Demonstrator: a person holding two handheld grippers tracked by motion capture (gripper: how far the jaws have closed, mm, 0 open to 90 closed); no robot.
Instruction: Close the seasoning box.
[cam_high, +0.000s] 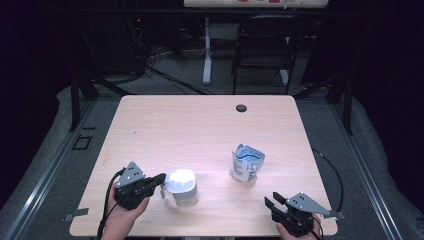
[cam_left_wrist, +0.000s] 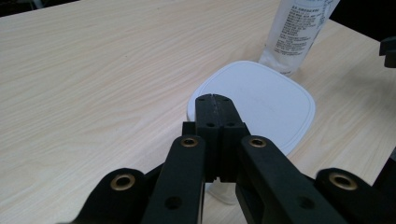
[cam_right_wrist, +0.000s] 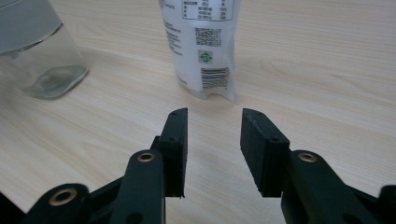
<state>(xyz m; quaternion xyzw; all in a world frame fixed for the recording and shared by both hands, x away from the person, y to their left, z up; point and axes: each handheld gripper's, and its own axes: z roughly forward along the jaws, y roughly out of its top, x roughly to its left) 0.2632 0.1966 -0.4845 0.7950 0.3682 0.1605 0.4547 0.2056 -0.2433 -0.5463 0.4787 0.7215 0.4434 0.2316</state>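
Observation:
A clear jar (cam_high: 184, 194) with a white square lid (cam_high: 181, 179) stands at the table's front left. My left gripper (cam_high: 161, 179) comes in from the left, and its tips rest at the lid's near edge (cam_left_wrist: 271, 98). In the left gripper view its jaws (cam_left_wrist: 215, 100) are pressed together; whether anything thin is pinched I cannot tell. A white and blue pouch (cam_high: 246, 164) stands upright to the right of the jar. My right gripper (cam_high: 272, 198) sits near the front right edge, open, with nothing between its pads. The pouch (cam_right_wrist: 201, 46) is a little ahead of the right gripper (cam_right_wrist: 214, 126), and the jar (cam_right_wrist: 42, 56) is off to its left.
The wooden table (cam_high: 200, 125) has a dark cable hole (cam_high: 241, 108) near its far edge. A black folding chair (cam_high: 265, 45) and a white desk leg (cam_high: 206, 55) stand on the floor beyond. A cable (cam_high: 334, 170) trails off the table's right side.

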